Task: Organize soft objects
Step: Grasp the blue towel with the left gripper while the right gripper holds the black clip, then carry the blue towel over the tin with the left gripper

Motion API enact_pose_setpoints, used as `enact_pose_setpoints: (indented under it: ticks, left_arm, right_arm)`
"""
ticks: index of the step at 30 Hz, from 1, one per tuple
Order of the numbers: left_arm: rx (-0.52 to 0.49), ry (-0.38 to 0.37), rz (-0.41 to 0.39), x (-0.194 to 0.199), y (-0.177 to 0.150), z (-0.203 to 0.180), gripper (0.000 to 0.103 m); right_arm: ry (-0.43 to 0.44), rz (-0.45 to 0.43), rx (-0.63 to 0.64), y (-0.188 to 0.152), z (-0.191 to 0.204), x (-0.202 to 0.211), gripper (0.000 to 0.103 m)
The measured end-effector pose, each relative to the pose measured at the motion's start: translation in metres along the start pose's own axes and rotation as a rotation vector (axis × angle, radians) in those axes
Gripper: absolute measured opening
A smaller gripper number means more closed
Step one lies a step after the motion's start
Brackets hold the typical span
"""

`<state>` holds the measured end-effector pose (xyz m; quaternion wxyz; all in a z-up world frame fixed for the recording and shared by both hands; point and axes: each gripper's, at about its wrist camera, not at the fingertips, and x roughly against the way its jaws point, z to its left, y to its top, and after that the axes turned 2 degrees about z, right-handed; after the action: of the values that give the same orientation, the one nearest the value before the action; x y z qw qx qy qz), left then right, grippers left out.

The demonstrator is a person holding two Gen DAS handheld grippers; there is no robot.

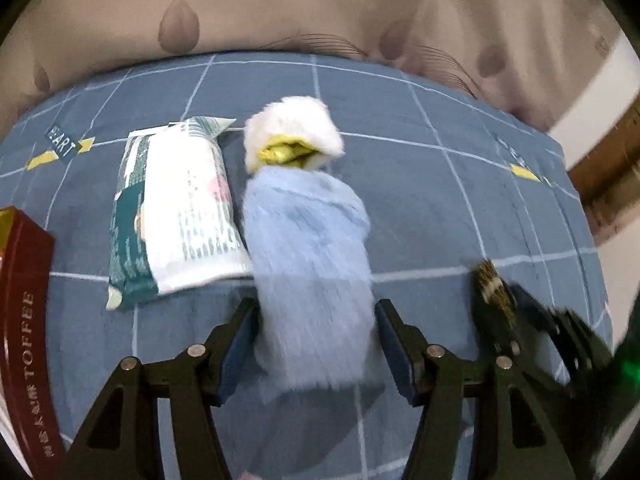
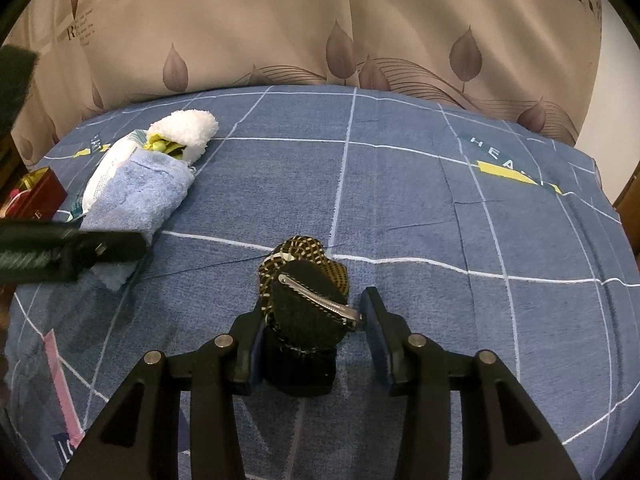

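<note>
A rolled light-blue towel (image 1: 310, 276) lies on the blue checked bedsheet (image 1: 440, 200), between the fingers of my left gripper (image 1: 316, 320), which closes on its near end. A white fluffy cloth (image 1: 294, 128) with a yellow-green piece inside touches the towel's far end. A tissue pack (image 1: 180, 216) lies left of the towel. My right gripper (image 2: 312, 316) holds a black and gold hair accessory with a metal clip (image 2: 306, 300) on the sheet. The towel (image 2: 136, 196) and white cloth (image 2: 188, 128) also show far left in the right wrist view.
A red toffee tin (image 1: 24, 320) stands at the left edge; it also shows in the right wrist view (image 2: 38, 196). A beige leaf-patterned curtain (image 2: 320, 20) hangs behind the bed. The left gripper's body (image 2: 60, 248) reaches in from the left.
</note>
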<state>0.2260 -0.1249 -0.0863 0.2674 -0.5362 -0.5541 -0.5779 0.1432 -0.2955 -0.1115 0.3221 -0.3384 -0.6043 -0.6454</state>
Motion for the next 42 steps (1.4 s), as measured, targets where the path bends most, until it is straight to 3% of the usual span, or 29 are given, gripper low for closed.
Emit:
enact_pose_setpoints:
  ticks: [3, 4, 5, 8, 29, 37, 42]
  left_arm:
    - [0.040, 0.004, 0.004, -0.009, 0.007, 0.005, 0.058]
    - [0.051, 0.005, -0.008, -0.010, 0.007, 0.006, 0.049]
    - [0.052, 0.005, -0.016, -0.009, 0.007, 0.006, 0.035]
    - [0.029, -0.004, -0.013, -0.007, 0.004, 0.002, 0.031]
    - [-0.107, -0.107, -0.095, 0.070, -0.063, 0.000, 0.029]
    - [-0.111, -0.069, -0.146, 0.109, -0.069, 0.027, 0.029]
    - [-0.101, 0.005, -0.207, 0.142, -0.070, 0.054, 0.029]
  right_arm:
    - [0.003, 0.000, -0.001, 0.000, 0.000, 0.000, 0.041]
    - [0.005, 0.000, -0.003, 0.000, 0.000, 0.000, 0.041]
    - [0.007, 0.000, -0.003, 0.000, -0.001, 0.000, 0.042]
    - [0.007, 0.000, -0.003, 0.000, -0.001, 0.000, 0.042]
    - [0.006, 0.000, -0.004, -0.001, 0.000, 0.000, 0.042]
    - [0.005, 0.000, -0.003, -0.001, 0.000, 0.000, 0.042]
    - [0.005, 0.000, -0.003, 0.000, 0.000, 0.000, 0.042]
